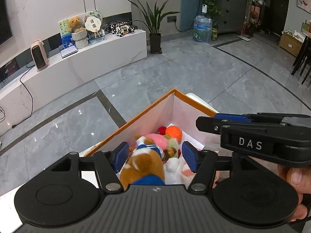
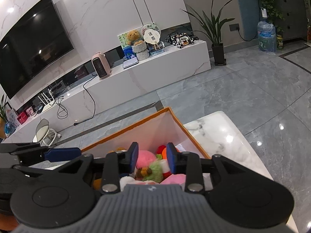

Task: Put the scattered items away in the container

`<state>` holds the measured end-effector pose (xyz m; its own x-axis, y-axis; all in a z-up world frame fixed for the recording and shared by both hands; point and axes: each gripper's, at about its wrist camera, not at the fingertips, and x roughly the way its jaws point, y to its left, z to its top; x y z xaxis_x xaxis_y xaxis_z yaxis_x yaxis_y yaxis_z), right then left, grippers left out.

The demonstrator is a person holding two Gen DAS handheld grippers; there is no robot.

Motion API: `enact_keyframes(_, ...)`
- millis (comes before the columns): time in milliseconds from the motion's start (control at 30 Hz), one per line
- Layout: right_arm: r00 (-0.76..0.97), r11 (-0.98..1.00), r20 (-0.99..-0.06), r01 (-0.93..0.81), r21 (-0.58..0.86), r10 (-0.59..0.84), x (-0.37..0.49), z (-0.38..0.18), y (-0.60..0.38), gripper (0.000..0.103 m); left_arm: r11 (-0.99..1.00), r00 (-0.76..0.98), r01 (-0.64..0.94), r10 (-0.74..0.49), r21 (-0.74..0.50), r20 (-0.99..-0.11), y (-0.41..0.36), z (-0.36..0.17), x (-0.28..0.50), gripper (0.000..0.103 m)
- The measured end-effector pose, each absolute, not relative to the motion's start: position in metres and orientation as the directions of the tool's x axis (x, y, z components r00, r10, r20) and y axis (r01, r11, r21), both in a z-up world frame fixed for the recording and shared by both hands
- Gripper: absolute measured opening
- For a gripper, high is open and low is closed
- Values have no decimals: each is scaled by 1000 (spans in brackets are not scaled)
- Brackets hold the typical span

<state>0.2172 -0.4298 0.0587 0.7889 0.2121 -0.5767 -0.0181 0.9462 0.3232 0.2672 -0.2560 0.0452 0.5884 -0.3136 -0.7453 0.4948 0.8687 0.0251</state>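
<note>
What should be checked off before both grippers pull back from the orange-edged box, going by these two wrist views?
1. Left gripper pads clear of the brown plush dog: ok, a gap shows on each side.
2. Dog inside the box: ok, it lies on the other toys.
3. Right gripper free of the green plush: ok, jaws apart, the toy sits below them, blurred.
4. Pink plush and orange ball within the walls: ok.
5. The two grippers apart from each other: ok, close but no contact visible.
6. Items left outside the box: cannot tell; little of the marble tabletop shows.
</note>
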Motion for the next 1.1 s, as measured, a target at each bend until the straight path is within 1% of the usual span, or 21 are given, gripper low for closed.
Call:
enact_keyframes(167, 792, 947, -576, -9, 320, 203, 217, 61, -429, 38, 868, 592, 496, -321, 20, -740, -255, 46, 266, 71)
enact_keyframes(333, 808, 945, -558, 6, 326, 188, 213, 69, -431, 44, 863, 605, 505, -339, 17, -721, -254, 56, 256, 71)
enact_keyframes(833, 850, 957, -502, -10, 290, 161, 185, 108, -413, 49, 841, 653, 540, -430, -14, -623, -231, 90, 191, 71)
enact_keyframes(867, 853, 959, -498, -14, 283, 159, 182, 111, -411, 49, 842, 660, 539, -438, -21, -611, -228, 91, 185, 72)
enact_keyframes(933, 859, 964, -488, -22, 267, 154, 174, 119, -406, 51, 842, 673, 538, -453, -34, -585, -221, 93, 172, 78)
enact_keyframes(1000, 865, 968, -478, -30, 250, 150, 166, 125, -403, 55, 843, 689, 536, -467, -44, -554, -212, 94, 158, 82)
enact_keyframes(1100, 874, 976, -465, -44, 214, 142, 153, 134, -396, 57, 846, 701, 529, -479, -65, -529, -199, 93, 141, 82)
